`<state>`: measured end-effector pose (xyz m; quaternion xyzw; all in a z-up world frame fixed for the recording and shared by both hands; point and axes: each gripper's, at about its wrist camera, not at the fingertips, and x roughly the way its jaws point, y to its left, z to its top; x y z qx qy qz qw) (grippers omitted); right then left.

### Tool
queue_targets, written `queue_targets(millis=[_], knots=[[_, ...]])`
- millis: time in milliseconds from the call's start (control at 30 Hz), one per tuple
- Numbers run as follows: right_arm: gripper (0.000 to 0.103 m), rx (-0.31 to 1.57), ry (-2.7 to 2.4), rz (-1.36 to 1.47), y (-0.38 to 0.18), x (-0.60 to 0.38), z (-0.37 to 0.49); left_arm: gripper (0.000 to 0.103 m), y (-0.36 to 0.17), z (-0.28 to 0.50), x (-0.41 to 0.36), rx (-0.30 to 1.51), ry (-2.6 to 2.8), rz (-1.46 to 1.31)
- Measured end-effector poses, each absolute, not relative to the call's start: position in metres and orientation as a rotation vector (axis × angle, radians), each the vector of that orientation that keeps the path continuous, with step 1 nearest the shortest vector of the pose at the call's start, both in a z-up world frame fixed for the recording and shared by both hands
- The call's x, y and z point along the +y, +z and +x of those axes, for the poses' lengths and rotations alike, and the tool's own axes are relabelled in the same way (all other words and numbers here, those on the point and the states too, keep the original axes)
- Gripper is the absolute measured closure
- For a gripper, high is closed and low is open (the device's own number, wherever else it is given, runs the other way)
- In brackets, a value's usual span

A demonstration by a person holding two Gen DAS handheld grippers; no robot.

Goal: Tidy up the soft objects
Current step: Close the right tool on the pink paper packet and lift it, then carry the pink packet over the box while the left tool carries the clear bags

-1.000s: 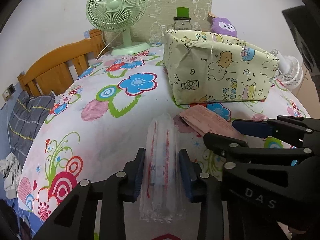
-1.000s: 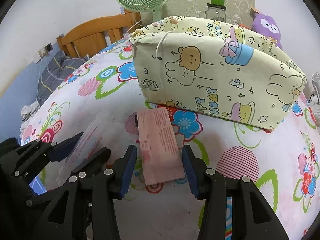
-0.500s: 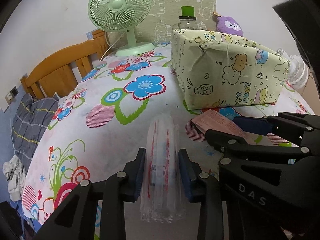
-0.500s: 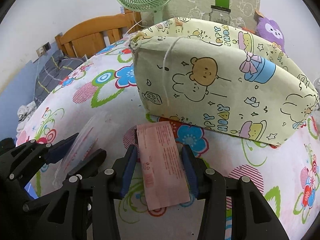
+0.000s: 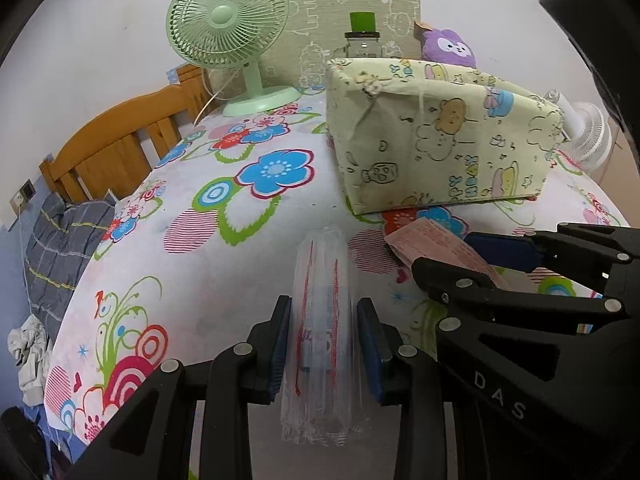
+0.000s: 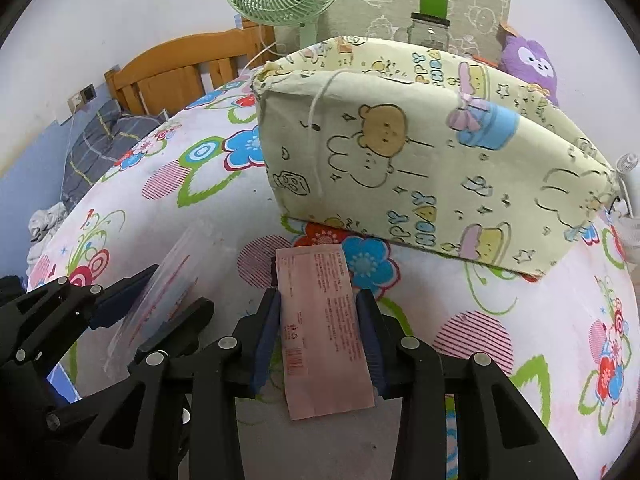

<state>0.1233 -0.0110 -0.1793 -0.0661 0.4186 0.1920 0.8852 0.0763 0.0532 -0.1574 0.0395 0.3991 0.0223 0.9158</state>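
On the flower-print tablecloth (image 5: 224,264), near the table's front edge, the left gripper (image 5: 324,344) has its blue pads (image 5: 280,344) pressed against both sides of a clear plastic packet (image 5: 322,360) with red printing. Just to its right, the right gripper (image 6: 320,336) is closing its jaws on a pink packet (image 6: 324,332), the pads at its two long edges. Beyond both, toward the middle of the table, stands a yellow cartoon-print fabric storage box (image 6: 420,168). At the far edge are a green desk fan (image 5: 228,28), a glass jar with a green lid (image 5: 362,40), and a purple plush toy (image 6: 528,64).
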Motion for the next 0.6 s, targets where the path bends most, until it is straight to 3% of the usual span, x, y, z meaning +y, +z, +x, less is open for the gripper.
queue_targets(millis=[600], knots=[[0.061,0.815,0.309,-0.147,-0.164,-0.051,0.098,0.072,-0.148,0.07,0.013,0.803,-0.02,0.099]])
